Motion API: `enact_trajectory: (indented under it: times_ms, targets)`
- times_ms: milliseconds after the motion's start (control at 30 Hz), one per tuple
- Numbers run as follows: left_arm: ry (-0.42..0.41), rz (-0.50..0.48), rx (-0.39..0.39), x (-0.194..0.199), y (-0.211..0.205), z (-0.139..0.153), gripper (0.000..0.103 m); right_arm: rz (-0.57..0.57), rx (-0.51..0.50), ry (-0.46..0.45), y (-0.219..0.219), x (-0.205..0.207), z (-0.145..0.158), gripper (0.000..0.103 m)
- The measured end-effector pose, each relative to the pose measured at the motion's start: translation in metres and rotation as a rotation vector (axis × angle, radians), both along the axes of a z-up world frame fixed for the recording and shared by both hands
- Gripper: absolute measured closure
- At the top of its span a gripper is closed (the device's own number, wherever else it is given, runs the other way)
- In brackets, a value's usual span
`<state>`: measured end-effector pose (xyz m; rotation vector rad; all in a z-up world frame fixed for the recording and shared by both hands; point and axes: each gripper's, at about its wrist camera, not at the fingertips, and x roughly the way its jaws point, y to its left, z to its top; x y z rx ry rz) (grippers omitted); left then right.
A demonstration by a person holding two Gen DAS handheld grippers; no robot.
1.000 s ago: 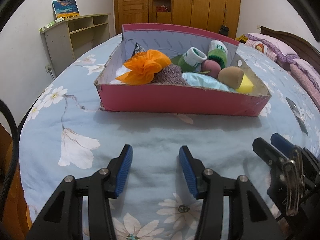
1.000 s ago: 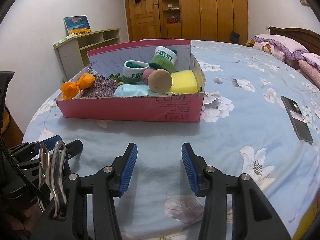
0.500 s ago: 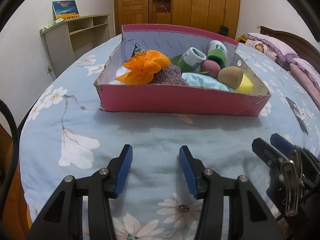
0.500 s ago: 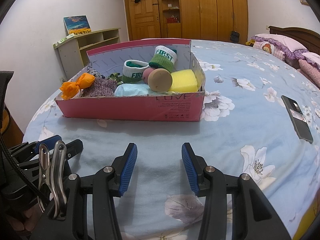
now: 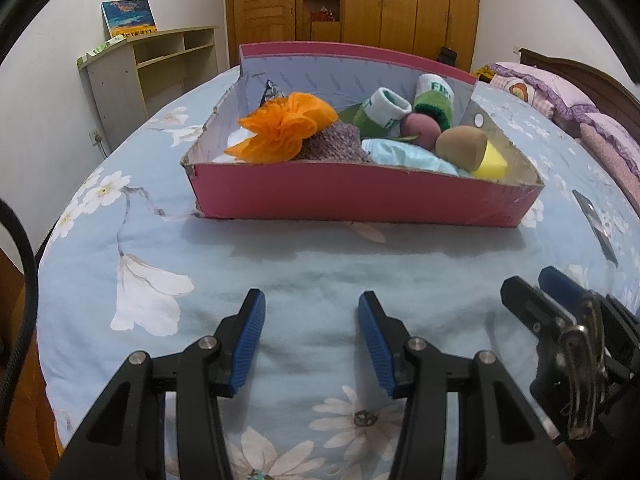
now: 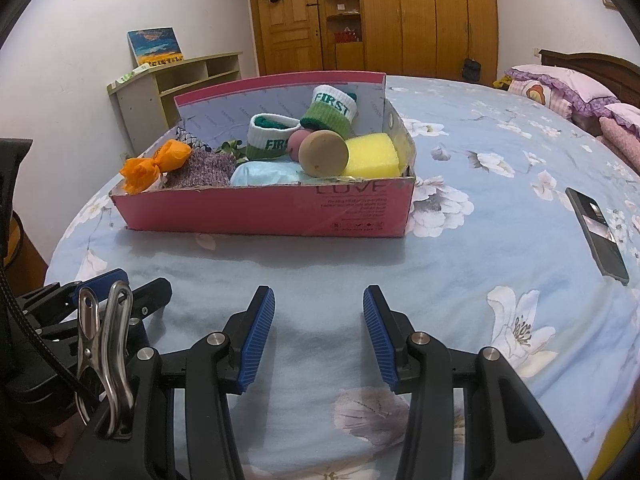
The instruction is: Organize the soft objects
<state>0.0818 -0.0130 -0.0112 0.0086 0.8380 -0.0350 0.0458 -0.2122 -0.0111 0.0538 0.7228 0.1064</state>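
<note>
A pink cardboard box (image 5: pixel 360 200) (image 6: pixel 260 212) stands on the floral bedspread ahead of both grippers. It holds an orange fabric flower (image 5: pixel 286 128) (image 6: pixel 154 164), a purple knit piece (image 5: pixel 334 144), two green-white wristbands (image 6: pixel 332 110) (image 6: pixel 270 140), a pink ball (image 5: pixel 418 130), a brown sponge (image 6: pixel 324 154), a yellow sponge (image 6: pixel 372 156) and a light blue cloth (image 6: pixel 264 174). My left gripper (image 5: pixel 310 340) is open and empty, well short of the box. My right gripper (image 6: pixel 318 340) is open and empty beside it.
A black phone (image 6: pixel 598 232) lies on the bedspread to the right. Pink pillows (image 6: pixel 560 88) are at the far right. A wooden shelf unit (image 5: pixel 152 68) stands against the left wall, wardrobes (image 6: pixel 424 16) at the back.
</note>
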Motion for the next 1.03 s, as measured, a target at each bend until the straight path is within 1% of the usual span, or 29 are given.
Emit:
enact_trajectory:
  times_ms: [833,1033]
  targets:
    - [0.011,0.008,-0.005,0.0029,0.0007,-0.0045,0.052,-0.004,0.006,0.012,-0.0008,0.0011,0.0018,0.056]
    - [0.019,0.012,-0.006,0.0038,0.0008,-0.0057,0.052,-0.004,0.011,0.027,-0.0012,0.0023,-0.0004,0.056]
